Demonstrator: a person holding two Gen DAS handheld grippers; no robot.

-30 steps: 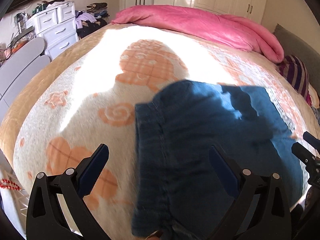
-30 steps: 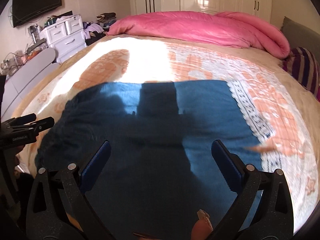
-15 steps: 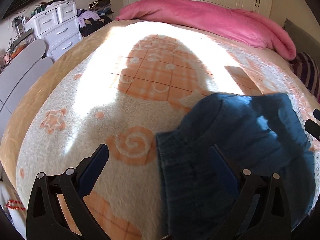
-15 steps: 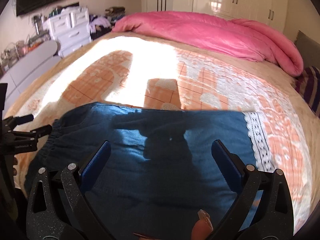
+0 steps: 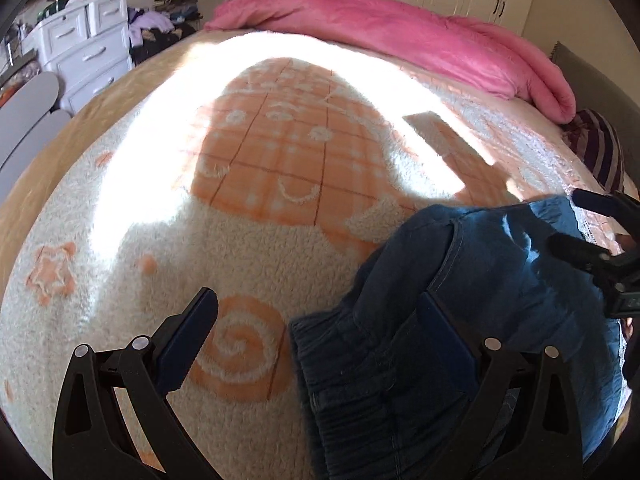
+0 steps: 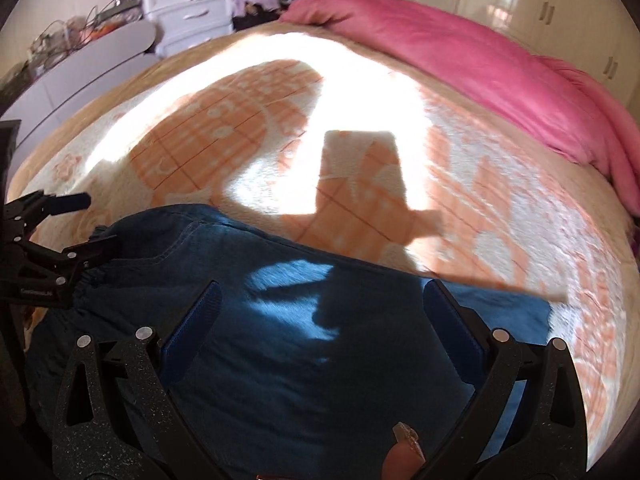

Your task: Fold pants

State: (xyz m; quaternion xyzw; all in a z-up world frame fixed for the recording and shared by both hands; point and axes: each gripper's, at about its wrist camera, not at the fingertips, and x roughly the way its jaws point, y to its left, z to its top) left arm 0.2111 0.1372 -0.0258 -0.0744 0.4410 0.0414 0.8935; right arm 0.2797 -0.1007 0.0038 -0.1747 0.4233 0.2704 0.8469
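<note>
While both grippers hang over the bed, neither has anything between its fingers. In the left wrist view the left gripper (image 5: 316,336) stands spread wide, its blue-padded fingers (image 5: 188,344) well apart: the left one is over the bare blanket (image 5: 240,248), the right one over the pants (image 5: 500,300). Whether that pad touches the cloth I cannot tell.

The pants are blue denim and lie on the near part of the blanket, close to the person. From the left view their gathered waistband (image 5: 340,368) lies nearest, at the cloth's left edge, with a stitched seam running up from it. From the right wrist view the pants (image 6: 320,360) spread across the lower frame as a flat, wide shape, its far edge straight, partly in shadow and partly sunlit.

The right gripper (image 6: 320,320) is likewise spread wide, both pads (image 6: 452,332) over the denim, nothing pinched. A fingertip (image 6: 400,452) of the person shows at the bottom, between the gripper's arms.

Each gripper appears in the other's camera: the left gripper (image 6: 64,248) sits at the waistband end, fingers parted; the right gripper (image 5: 600,256) at the far right edge.

A pink duvet (image 6: 460,56) is rolled along the far side of the bed, and white drawers (image 5: 84,52) stand beyond the left side.
</note>
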